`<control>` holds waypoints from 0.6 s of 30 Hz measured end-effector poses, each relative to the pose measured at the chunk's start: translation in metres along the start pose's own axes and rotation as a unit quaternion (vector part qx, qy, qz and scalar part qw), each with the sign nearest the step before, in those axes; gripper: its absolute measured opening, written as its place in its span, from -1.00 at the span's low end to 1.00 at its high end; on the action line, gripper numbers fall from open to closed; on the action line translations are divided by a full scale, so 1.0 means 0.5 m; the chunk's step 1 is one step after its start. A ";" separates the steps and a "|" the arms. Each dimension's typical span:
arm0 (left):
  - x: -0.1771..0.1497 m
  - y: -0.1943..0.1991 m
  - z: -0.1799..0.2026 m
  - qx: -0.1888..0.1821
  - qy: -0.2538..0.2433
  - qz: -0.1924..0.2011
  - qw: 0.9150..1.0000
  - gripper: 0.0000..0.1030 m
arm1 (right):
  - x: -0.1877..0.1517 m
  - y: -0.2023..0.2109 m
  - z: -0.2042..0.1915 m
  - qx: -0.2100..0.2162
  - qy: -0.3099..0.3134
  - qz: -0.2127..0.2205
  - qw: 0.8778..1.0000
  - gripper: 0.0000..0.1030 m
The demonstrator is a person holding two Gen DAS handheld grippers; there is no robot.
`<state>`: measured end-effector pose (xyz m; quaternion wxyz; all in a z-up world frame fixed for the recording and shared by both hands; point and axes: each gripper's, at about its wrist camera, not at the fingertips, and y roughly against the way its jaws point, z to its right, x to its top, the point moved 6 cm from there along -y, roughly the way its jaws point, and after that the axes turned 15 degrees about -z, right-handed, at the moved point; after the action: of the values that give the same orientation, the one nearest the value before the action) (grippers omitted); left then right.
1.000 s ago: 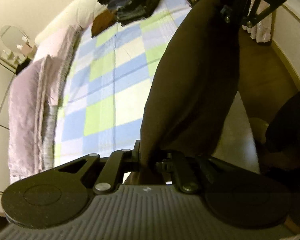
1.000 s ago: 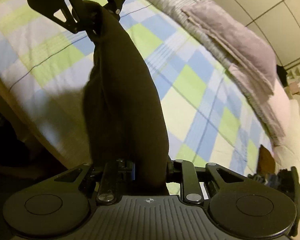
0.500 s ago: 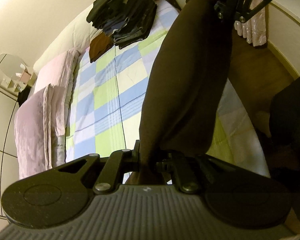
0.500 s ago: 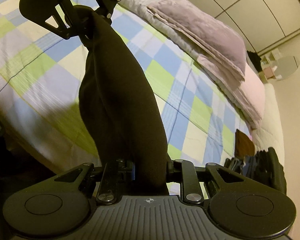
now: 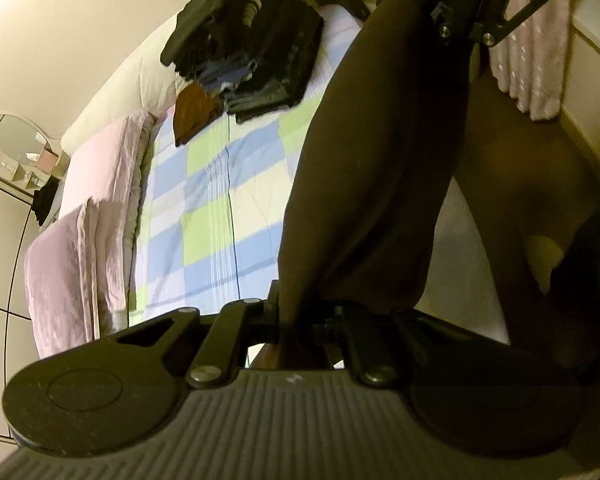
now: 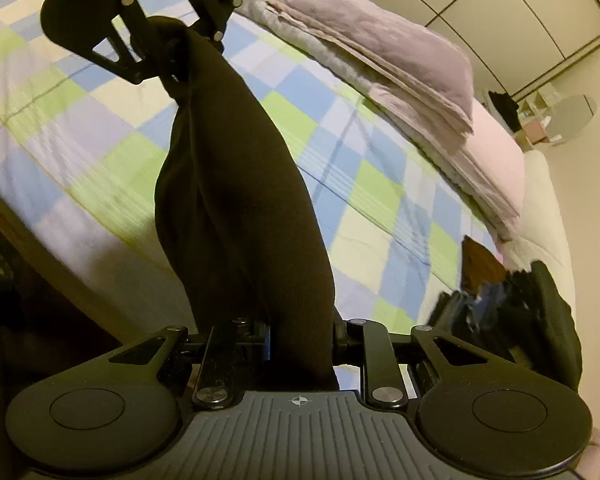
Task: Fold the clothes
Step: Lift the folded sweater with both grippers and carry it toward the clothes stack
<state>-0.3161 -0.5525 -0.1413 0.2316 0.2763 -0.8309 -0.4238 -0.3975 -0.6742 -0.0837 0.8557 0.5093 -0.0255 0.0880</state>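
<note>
Overhead, checked bedspread (image 5: 204, 216); folded pink blankets (image 5: 80, 216); dark clothes pile (image 5: 252, 32).

Matt brown cloth garment (image 5: 364, 184), soft checked cotton bedcover (image 5: 216, 208), ribbed matt plastic claw (image 6: 300, 344) w/ metal screws

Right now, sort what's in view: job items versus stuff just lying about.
Job:
- dark brown fabric garment
- left gripper
- right gripper
- dark folded clothes stack
- checked bedspread

Lying about:
- folded lilac blankets
- round mirror
- pink curtain
</note>
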 end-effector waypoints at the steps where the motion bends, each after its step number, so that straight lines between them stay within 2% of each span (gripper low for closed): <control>1: 0.031 0.000 0.002 0.001 0.002 0.000 1.000 -0.83 | -0.022 -0.003 0.025 0.000 0.000 0.001 1.000 -0.57; 7: 0.191 -0.004 0.007 0.000 0.010 0.007 1.000 -0.83 | -0.142 -0.021 0.158 -0.010 0.002 0.001 1.000 -0.57; 13: 0.300 -0.015 -0.006 0.003 -0.023 0.019 1.000 -0.83 | -0.226 -0.035 0.247 -0.012 -0.020 -0.006 1.000 -0.57; 18: 0.374 -0.042 -0.039 0.004 -0.050 0.045 0.998 -0.83 | -0.265 -0.043 0.308 -0.017 -0.037 -0.017 0.999 -0.57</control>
<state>-0.4367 -0.6964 -0.1200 0.2073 0.2175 -0.8548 -0.4232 -0.5167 -0.8357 -0.0458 0.8640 0.4981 -0.0505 0.0541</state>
